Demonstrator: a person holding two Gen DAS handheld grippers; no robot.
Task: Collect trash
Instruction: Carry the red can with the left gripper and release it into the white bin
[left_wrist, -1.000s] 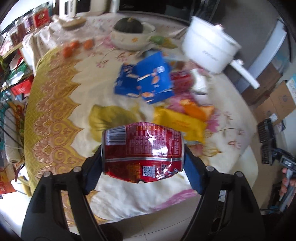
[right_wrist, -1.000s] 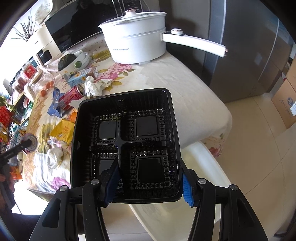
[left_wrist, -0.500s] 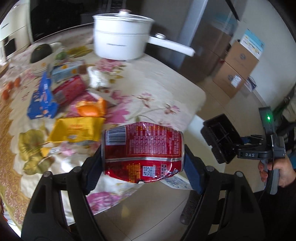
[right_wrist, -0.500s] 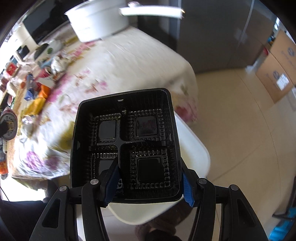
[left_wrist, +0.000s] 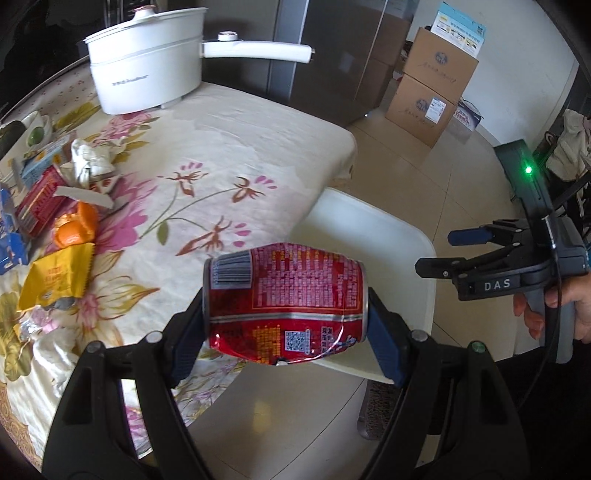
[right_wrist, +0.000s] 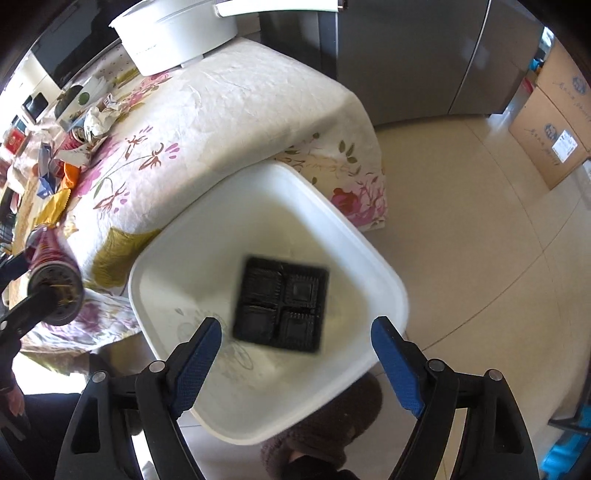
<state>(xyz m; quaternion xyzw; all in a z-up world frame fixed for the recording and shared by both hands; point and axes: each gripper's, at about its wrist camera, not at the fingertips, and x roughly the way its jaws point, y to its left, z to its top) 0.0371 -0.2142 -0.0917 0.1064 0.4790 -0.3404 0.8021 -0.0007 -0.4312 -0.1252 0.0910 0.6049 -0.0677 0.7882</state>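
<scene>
Bin: my right wrist camera looks down into the white bin (right_wrist: 207, 258); it stands on the floor against the corner of the table (right_wrist: 258, 99), and the black tray (right_wrist: 280, 304) is the only thing I can make out inside it.
Black tray: four compartments in a square; it appears blurred, so I cannot tell whether it rests on the bottom.
Right gripper (right_wrist: 295, 339): my jaws are spread wide above the bin, nothing between them.
Left gripper (left_wrist: 286, 325): my jaws are clamped on the two ends of the red can (left_wrist: 286, 304).
Can position: held in the air over the table's edge, just beside the bin (left_wrist: 369, 229) rim.
Can axis: long axis horizontal, running across from finger to finger; its side wall faces my camera, dented low down.
Can writing: a barcode at upper left, a QR code low down, blocks of small print too fine for me to read.
Other writing: "DAS" on the right gripper's body (left_wrist: 496, 284); the grey brand mark on the white pot (left_wrist: 147, 62) I cannot read.
Table litter: a yellow packet (left_wrist: 59, 277), an orange peel (left_wrist: 75, 229), a red box (left_wrist: 38, 203), a crumpled tissue (left_wrist: 88, 162).
Floor: cardboard boxes (left_wrist: 428, 92) stacked by the wall, printed labels unreadable.
</scene>
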